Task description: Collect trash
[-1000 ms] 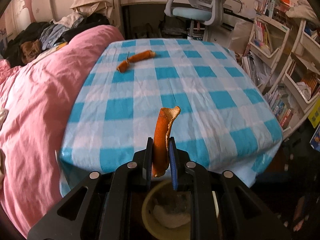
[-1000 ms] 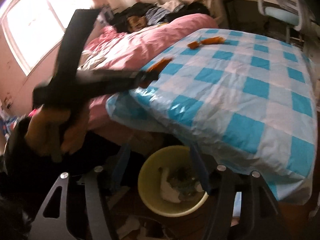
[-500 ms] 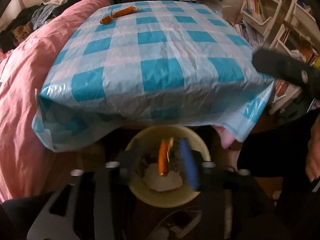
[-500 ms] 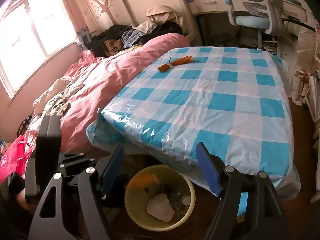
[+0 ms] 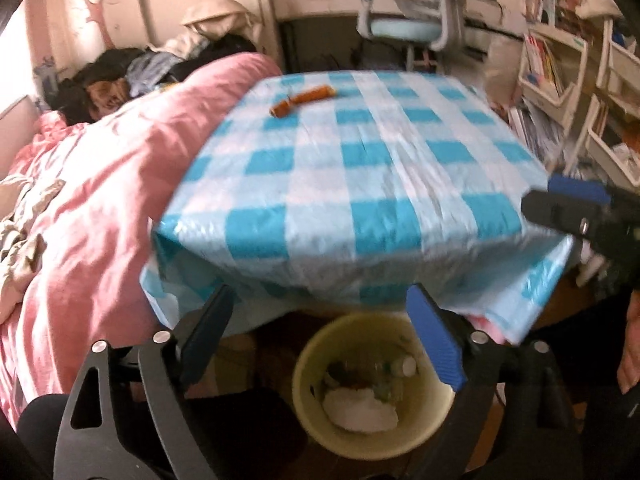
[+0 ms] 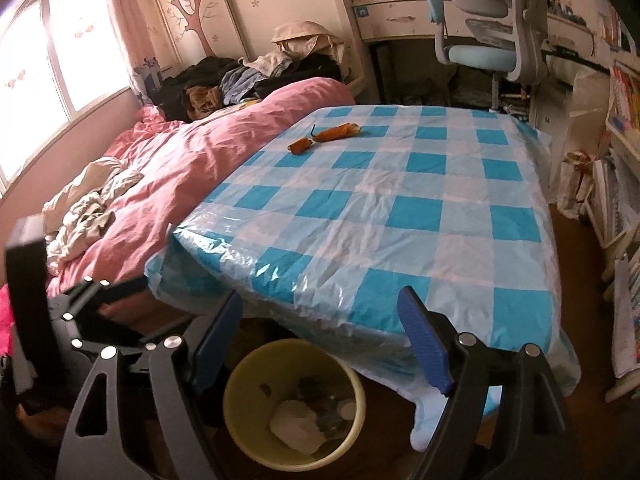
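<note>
An orange peel strip (image 5: 303,99) lies at the far left of the blue-checked table (image 5: 360,184); it also shows in the right wrist view (image 6: 326,137). A yellow trash bin (image 5: 374,390) with white paper and scraps stands on the floor under the table's near edge, also in the right wrist view (image 6: 294,404). My left gripper (image 5: 320,324) is open and empty above the bin. My right gripper (image 6: 320,324) is open and empty, also near the bin. The right gripper shows at the right edge of the left wrist view (image 5: 580,216); the left gripper's body is at the left of the right wrist view (image 6: 60,320).
A bed with a pink duvet (image 6: 192,160) borders the table's left side, with a pile of clothes (image 6: 256,76) at its far end. A blue desk chair (image 6: 480,52) stands behind the table. Bookshelves (image 5: 580,88) line the right wall.
My left gripper carried an orange peel from over the table down to the bin, opened and let it go; it is now raised and empty. The right gripper stayed open.
</note>
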Demonstrator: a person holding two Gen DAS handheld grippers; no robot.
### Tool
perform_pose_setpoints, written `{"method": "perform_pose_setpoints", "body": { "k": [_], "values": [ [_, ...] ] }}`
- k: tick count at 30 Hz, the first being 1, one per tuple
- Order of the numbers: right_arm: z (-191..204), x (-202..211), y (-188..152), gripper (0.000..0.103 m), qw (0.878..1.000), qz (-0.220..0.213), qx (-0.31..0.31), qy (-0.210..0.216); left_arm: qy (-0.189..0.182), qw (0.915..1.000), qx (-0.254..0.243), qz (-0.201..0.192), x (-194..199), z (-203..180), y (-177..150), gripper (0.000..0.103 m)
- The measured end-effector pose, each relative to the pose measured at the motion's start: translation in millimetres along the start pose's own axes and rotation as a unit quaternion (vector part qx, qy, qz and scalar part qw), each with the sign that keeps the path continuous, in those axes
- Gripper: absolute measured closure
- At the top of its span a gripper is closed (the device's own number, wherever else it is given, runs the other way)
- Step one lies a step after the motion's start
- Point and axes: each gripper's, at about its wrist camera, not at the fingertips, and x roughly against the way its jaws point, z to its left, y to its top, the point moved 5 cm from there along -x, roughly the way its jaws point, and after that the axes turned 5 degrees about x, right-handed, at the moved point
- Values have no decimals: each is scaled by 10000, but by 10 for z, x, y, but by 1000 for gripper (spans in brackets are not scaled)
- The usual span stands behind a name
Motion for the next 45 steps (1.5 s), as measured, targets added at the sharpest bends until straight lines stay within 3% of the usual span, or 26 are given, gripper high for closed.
{"method": "perform_pose_setpoints", "body": {
  "k": [19,45],
  "values": [
    [120,-34,64,19,9987,-194,379,-283,-12,9986,475,-248,-41,128,186,12],
    [171,-82,101,17,9987,-200,390,-269,-31,9984,511,-245,-138,92,281,9]
  ]
}}
